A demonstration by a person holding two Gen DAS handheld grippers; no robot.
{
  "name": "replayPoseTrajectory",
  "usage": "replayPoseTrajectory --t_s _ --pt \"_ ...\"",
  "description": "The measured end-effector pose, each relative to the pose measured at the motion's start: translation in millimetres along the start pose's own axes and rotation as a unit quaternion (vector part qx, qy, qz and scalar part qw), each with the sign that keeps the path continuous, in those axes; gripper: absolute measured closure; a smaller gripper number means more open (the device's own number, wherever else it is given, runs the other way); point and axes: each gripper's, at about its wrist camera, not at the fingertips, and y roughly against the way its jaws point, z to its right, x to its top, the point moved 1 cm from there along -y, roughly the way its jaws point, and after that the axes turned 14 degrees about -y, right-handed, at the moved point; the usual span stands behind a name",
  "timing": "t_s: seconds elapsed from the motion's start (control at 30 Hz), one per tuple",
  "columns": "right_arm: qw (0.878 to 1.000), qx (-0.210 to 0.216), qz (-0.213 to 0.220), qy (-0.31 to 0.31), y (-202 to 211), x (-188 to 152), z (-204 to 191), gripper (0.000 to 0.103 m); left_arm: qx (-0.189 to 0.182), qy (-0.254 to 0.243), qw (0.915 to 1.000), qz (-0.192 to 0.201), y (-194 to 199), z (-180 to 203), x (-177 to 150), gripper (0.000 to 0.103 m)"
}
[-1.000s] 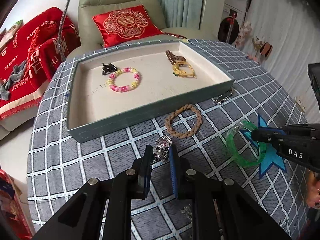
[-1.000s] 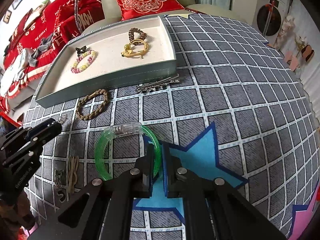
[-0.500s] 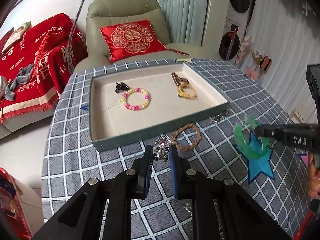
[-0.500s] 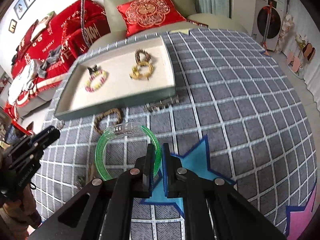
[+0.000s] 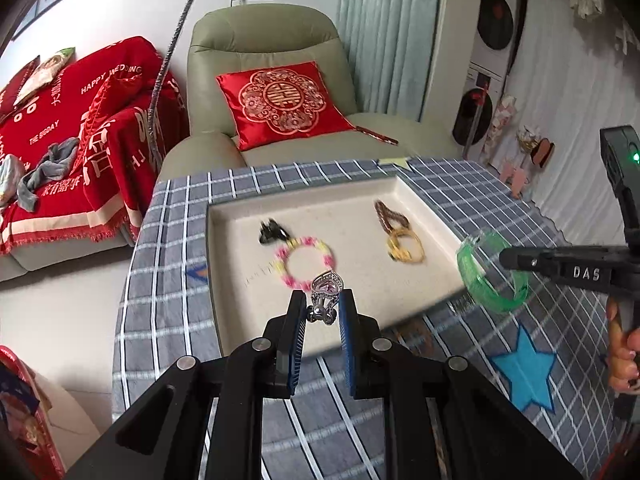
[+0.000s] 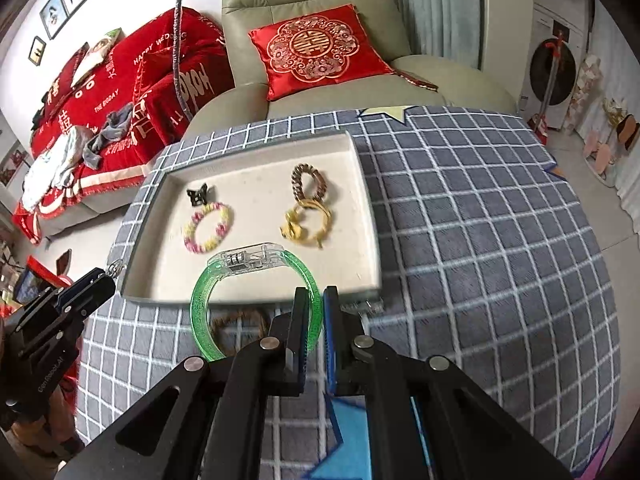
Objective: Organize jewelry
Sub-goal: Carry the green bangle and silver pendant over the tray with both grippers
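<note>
Pinching a heart pendant (image 5: pixel 326 286), the left hand-held gripper (image 5: pixel 322 312) seemingly overhangs the tray (image 5: pixel 224 280).

- The left gripper (image 5: pixel 323 312) pinches a silver charm with a pink heart-shaped stone (image 5: pixel 325 298) above the near edge of the shallow cream-lined tray (image 5: pixel 224 288).
- The right gripper (image 5: pixel 505 258) holds a translucent green plastic bangle (image 5: pixel 490 276) at the tray's right near corner.
- In the tray: a pink-and-yellow beaded bracelet (image 5: pixel 303 262) mid-left, a small black clip (image 5: pixel 273 232) touching its far side, a yellow cord bracelet (image 5: pixel 405 246) and a brown beaded bracelet (image 5: pixel 389 216) toward the right edge.
- The tray rests on a grey checked tablecloth (image 5: pixel 472 184).
</note>
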Motion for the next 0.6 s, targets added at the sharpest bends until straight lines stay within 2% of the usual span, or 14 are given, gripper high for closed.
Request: replayPoseTrajectory --t_s 0.17,0.27,0.6 --pt "1.000 0.003 -0.005 -0.003 -23.4 24.3 -13.0 0.095 0.021 -0.001 0.9998 0.005 -20.6 -14.6 22.3 0.072" --pt "1.000 0.001 -0.009 -0.005 -38.5 34.9 -18.4 0.095 0.026 0.009 0.9996 -0.005 -40.1 -21.8 28.7 0.072" --pt "1.000 -0.024 -0.012 -0.008 -91.9 54.6 -24.4 0.095 0.052 0.040 0.9966 -0.051 -99.1 -31.2 25.9 0.072"
